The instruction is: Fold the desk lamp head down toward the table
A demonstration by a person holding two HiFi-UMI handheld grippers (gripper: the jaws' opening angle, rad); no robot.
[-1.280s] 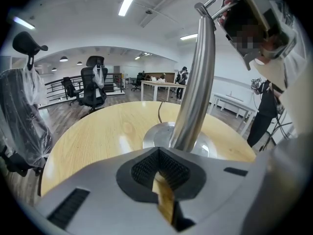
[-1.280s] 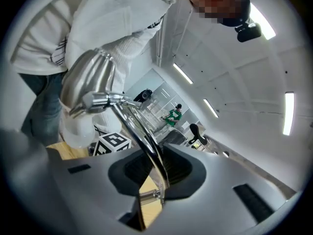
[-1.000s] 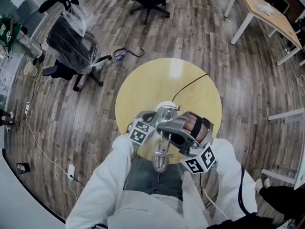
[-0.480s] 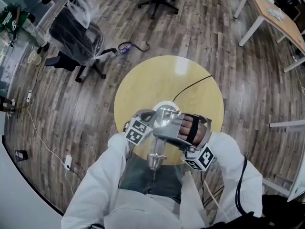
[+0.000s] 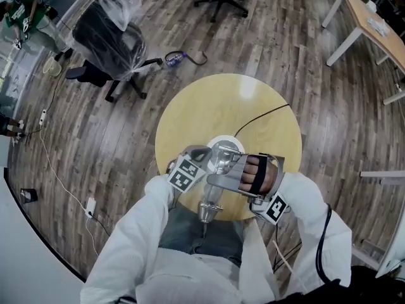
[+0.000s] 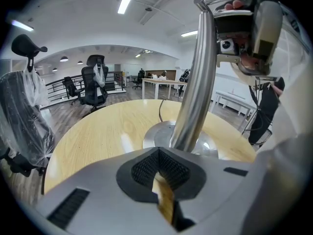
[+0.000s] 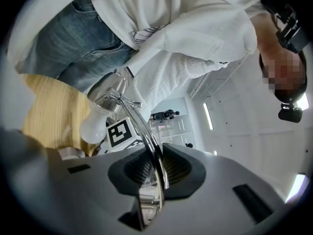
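A chrome desk lamp stands on the round yellow table (image 5: pixel 190 116), its round base (image 6: pixel 161 136) near my edge and its pole (image 6: pixel 195 77) rising upright. The lamp head (image 5: pixel 209 209) with its white bulb (image 7: pixel 95 126) hangs out over my lap. My right gripper (image 5: pixel 215 181) is shut on the thin chrome lamp arm (image 7: pixel 146 131); its jaws have just been closing with that arm between them. My left gripper (image 5: pixel 202 154) rests low beside the base, jaws together with nothing held.
A black cable (image 5: pixel 262 114) runs from the base across the table to its far right edge. Office chairs (image 5: pixel 107 40) stand on the wood floor beyond, and a desk (image 5: pixel 373 24) is at the far right.
My right gripper has rolled about the lamp arm, so its marker cube has swung away to the right. The left gripper has stayed in place by the base.
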